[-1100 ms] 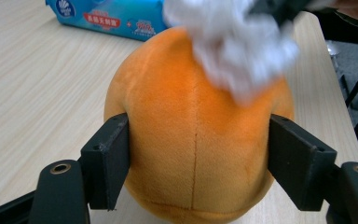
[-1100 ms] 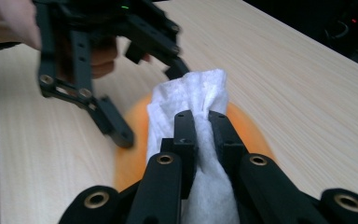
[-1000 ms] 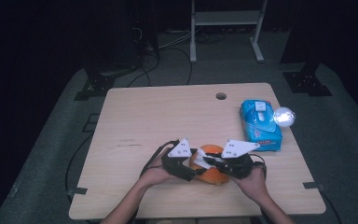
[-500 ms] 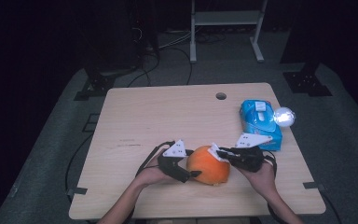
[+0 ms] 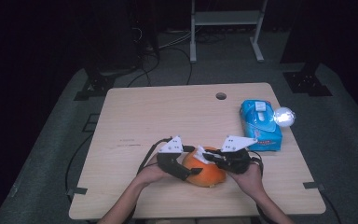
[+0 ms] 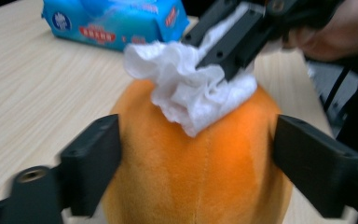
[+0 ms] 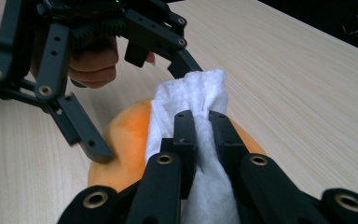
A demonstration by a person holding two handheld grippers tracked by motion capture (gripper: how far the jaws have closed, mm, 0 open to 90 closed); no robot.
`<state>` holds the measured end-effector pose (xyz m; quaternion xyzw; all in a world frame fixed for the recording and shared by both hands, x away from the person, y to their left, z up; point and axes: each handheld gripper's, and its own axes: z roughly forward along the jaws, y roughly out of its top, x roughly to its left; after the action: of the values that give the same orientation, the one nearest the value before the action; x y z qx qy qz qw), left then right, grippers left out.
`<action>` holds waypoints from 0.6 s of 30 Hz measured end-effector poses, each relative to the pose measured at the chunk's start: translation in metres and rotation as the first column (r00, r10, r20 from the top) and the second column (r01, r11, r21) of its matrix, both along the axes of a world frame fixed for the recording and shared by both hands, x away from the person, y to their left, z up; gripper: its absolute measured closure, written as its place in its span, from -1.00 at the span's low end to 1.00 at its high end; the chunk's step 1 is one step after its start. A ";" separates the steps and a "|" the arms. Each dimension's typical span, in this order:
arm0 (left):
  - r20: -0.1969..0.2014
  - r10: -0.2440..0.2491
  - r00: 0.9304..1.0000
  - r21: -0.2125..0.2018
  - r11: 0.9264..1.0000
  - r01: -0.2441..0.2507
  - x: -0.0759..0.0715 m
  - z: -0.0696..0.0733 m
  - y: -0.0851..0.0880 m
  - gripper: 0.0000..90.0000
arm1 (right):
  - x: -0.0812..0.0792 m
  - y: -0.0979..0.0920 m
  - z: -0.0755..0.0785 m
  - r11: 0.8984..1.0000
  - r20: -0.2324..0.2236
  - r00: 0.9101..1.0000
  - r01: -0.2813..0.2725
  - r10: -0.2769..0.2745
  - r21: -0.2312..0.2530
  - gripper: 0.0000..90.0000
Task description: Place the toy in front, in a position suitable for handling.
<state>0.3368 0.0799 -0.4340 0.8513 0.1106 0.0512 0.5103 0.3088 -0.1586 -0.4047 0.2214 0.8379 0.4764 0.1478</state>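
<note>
Item, near edge of the table [image 5: 135, 116]: one orange plush ball [image 5: 206, 172], rounded, short-napped, with faint seams running down its side in the left gripper view, resting on the wood between the person's two hands. Left gripper [image 5: 182, 169]: jaws spread to either side of the ball; they have just been opening and then easing back a little, with the ball between them; in the right gripper view one fingertip [image 7: 99, 153] touches the orange flank, while in the left gripper view the pads stand at the ball's sides and firm pressure cannot be told. Right gripper [image 5: 210, 157]: jaws pressed together, pinching a crumpled white wipe [image 7: 200, 116] that lies against the top of the ball. The left gripper view shows the wipe's ruffled free end [image 6: 193, 91] draped over the crown; the right gripper view shows it bunched between the black jaws and hiding part of the plush. Farther, toward the right side: a blue wipes packet [image 5: 260, 125], flat on the table, well apart from the ball, nothing between them. Beside it, at the table's edge, a bright glaring round object [image 5: 284, 116], too washed out to identify. Far side: a small round hole [image 5: 221, 96] in the tabletop.
</note>
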 end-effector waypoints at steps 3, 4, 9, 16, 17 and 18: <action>-0.012 0.010 1.000 0.016 1.000 -0.010 0.001 -0.002 0.001 -0.44 | 0.000 -0.004 -0.002 1.000 0.000 1.000 0.006 -0.006 -0.006 0.81; -0.010 0.014 1.000 0.023 1.000 -0.014 0.001 -0.003 0.002 -0.42 | 0.001 -0.007 -0.002 1.000 -0.005 1.000 0.013 -0.013 -0.006 0.81; -0.056 0.040 0.998 0.008 0.999 -0.039 0.008 -0.010 0.011 -0.39 | 0.005 -0.032 -0.011 0.998 -0.058 0.996 0.068 -0.067 0.017 0.81; -0.075 0.053 0.996 0.013 0.999 -0.052 0.013 -0.013 0.019 -0.39 | 0.007 -0.050 -0.020 0.994 -0.121 0.988 0.099 -0.094 0.041 0.81; -0.076 0.056 0.996 0.015 0.998 -0.055 0.013 -0.013 0.020 -0.39 | 0.006 -0.048 -0.018 0.995 -0.113 0.990 0.094 -0.089 0.042 0.81; -0.083 0.062 0.995 0.011 0.998 -0.061 0.013 -0.013 0.021 -0.38 | 0.004 -0.045 -0.016 0.995 -0.102 0.992 0.080 -0.075 0.052 0.81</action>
<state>0.3499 0.1005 -0.4473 0.8510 0.1577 0.0317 0.4999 0.3125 -0.2037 -0.4204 0.2813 0.8215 0.4817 0.1180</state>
